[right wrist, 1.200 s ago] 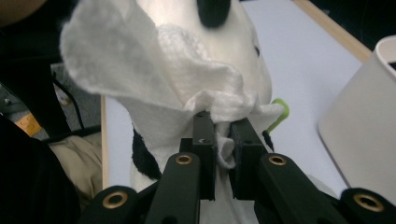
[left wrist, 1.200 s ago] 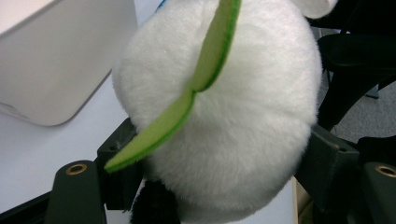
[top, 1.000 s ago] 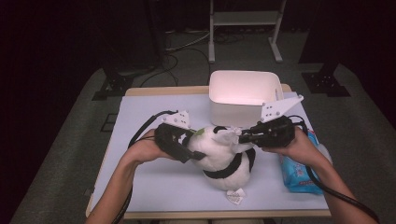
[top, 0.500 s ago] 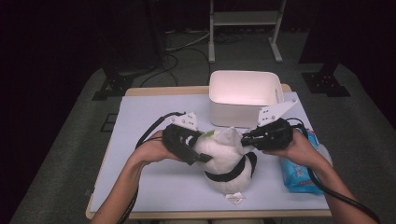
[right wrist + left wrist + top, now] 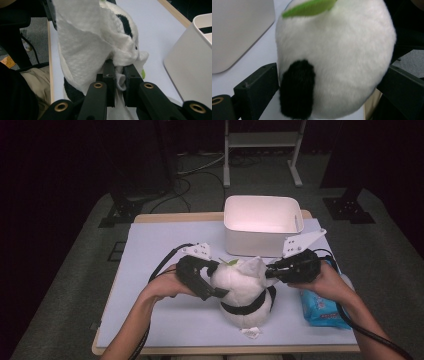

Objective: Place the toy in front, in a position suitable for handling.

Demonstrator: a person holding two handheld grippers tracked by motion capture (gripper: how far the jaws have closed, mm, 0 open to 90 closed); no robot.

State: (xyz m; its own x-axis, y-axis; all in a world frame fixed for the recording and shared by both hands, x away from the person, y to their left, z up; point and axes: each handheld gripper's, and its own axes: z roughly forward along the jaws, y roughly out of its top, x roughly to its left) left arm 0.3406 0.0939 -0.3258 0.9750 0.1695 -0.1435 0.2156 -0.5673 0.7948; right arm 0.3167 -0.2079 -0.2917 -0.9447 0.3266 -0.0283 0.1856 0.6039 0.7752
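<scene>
Two tools are at work on the plush panda (image 5: 243, 290), which sits upright at the front middle of the desk (image 5: 160, 240), just in front of the white bin (image 5: 261, 224). My left tool (image 5: 216, 281) is at the panda's left side; its jaws have just been opening and now stand wide on either side of the round white head, and in the left gripper view I cannot tell whether the pads still press on the fur beside the black ear patch (image 5: 297, 90) and the green leaf (image 5: 310, 7) on top. My right tool (image 5: 119, 75) is closed on a crumpled white wipe (image 5: 86, 47), pinched between the jaws and laid against the right side of the panda's head. To the right of the panda, under my right hand (image 5: 327, 282), a blue wipe pack (image 5: 322, 307) lies on the desk.
</scene>
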